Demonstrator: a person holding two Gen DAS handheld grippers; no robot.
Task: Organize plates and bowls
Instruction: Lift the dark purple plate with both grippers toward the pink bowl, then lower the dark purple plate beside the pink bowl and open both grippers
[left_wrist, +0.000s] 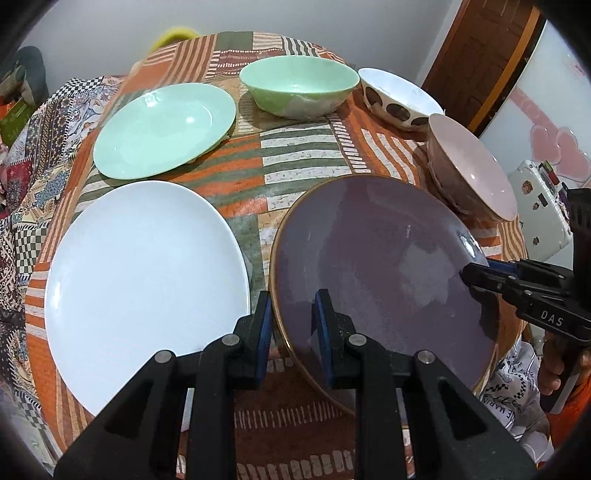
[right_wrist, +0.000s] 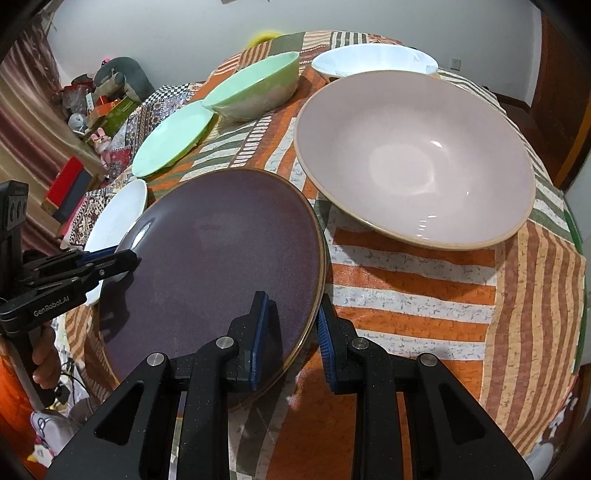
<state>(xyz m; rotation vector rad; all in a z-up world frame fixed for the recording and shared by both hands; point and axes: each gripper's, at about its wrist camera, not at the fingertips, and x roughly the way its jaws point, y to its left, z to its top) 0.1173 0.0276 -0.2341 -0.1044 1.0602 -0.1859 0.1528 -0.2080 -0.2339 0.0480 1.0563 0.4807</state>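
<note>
A dark purple plate (left_wrist: 376, 273) with a gold rim is held by both grippers at opposite edges, low over the patterned tablecloth (left_wrist: 295, 162). My left gripper (left_wrist: 293, 317) is shut on its near left rim, and my right gripper (right_wrist: 291, 319) is shut on its right rim (right_wrist: 314, 295). Each gripper shows in the other's view: the right gripper (left_wrist: 471, 273) and the left gripper (right_wrist: 131, 258). Whether the plate (right_wrist: 221, 258) touches the cloth I cannot tell. On the cloth lie a white plate (left_wrist: 147, 280), a green plate (left_wrist: 162, 129), a green bowl (left_wrist: 299, 85), a spotted white bowl (left_wrist: 399, 96) and a pink bowl (right_wrist: 417, 158).
The round table's edge (right_wrist: 576, 332) falls away close to the right of the pink bowl (left_wrist: 476, 166). A person's hand (left_wrist: 557, 365) grips the right tool's handle. Boxes and soft toys (right_wrist: 99, 99) crowd the floor to the left. A white case (left_wrist: 543, 206) stands beyond the table.
</note>
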